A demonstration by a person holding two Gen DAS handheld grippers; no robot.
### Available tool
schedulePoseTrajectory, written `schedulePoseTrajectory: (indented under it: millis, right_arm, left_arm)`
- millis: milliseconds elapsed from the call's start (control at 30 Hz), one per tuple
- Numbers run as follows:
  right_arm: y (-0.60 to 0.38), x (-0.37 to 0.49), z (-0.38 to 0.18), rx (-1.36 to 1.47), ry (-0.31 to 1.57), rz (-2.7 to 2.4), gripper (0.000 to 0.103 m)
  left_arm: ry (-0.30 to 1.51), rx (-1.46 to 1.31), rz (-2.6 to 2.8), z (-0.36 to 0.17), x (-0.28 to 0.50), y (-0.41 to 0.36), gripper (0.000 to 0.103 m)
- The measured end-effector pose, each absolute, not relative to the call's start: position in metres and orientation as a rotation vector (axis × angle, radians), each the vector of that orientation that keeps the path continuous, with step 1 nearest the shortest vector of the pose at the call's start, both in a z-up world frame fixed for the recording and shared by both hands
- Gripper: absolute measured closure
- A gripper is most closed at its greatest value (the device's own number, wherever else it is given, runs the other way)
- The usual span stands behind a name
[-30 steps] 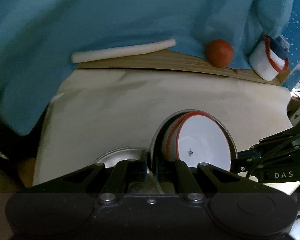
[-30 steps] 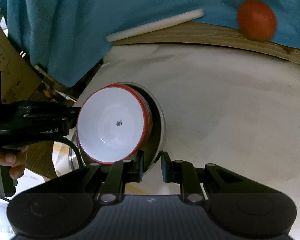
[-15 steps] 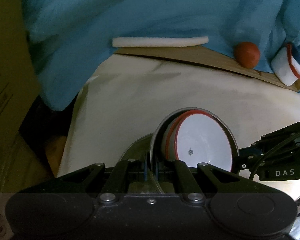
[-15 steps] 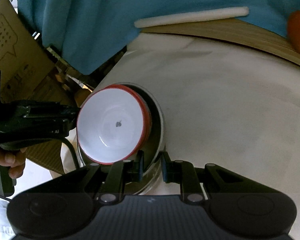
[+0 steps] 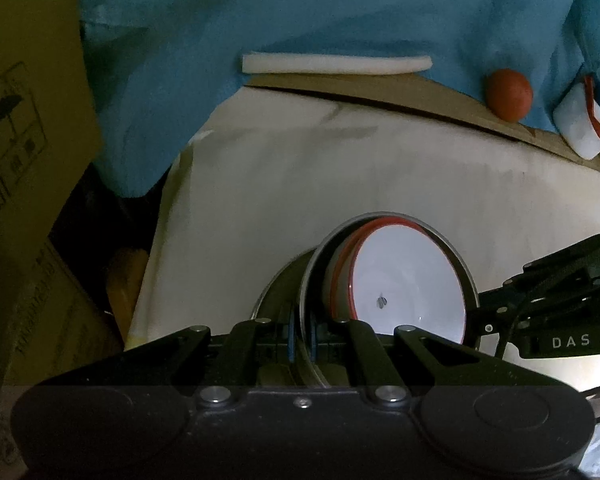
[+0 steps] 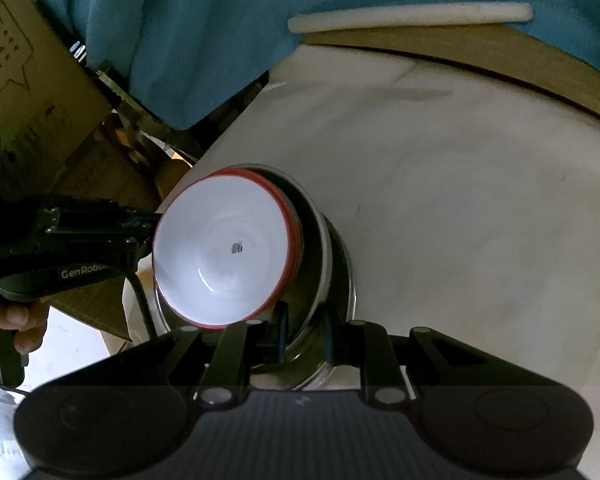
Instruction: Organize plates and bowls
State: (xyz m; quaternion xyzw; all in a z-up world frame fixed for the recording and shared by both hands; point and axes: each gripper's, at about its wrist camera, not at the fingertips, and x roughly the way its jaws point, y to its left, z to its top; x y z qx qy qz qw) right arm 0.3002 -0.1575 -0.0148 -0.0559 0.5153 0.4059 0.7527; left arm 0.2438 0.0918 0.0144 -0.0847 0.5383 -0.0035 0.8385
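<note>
A: Left wrist view: left gripper [image 5: 300, 336] has its jaws clamped on the rim of a steel bowl [image 5: 466, 276], lower centre of frame. A white bowl with red rim [image 5: 404, 280] sits nested inside it, both tipped on edge with the openings facing right.

B: Right side?

A: Right wrist view: right gripper [image 6: 304, 334] is at bottom centre. Its jaws straddle the steel bowl's rim [image 6: 324, 248], blue pads close on either side. Looks like a grip; contact on the right pad isn't clear. The other gripper shows at the left edge, on the opposite rim.

B: Anything under the bowls?

A: Second steel dish [image 6: 350, 280] directly behind the stack, lying on the white tabletop [image 6: 460, 184]. Can't tell if the stack touches it.

B: Background?

A: Upper frame, left wrist view: blue cloth [image 5: 340, 12], white foam rod [image 5: 336, 65] along a wooden board [image 5: 380, 90], orange ball [image 5: 509, 95] and a white cup with red rim [image 5: 582, 120] at upper right. Cardboard boxes [image 5: 24, 128] down the left edge.
</note>
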Motion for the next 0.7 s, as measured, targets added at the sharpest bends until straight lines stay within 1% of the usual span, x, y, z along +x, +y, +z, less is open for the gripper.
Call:
schedulePoseTrajectory:
  millis: [700]
  right_arm:
    - [-0.151, 0.296, -0.024, -0.121, 1.144, 0.879, 0.083]
  left_arm:
    - [1.188, -0.155, 0.016, 0.001, 0.238, 0.094, 0.096]
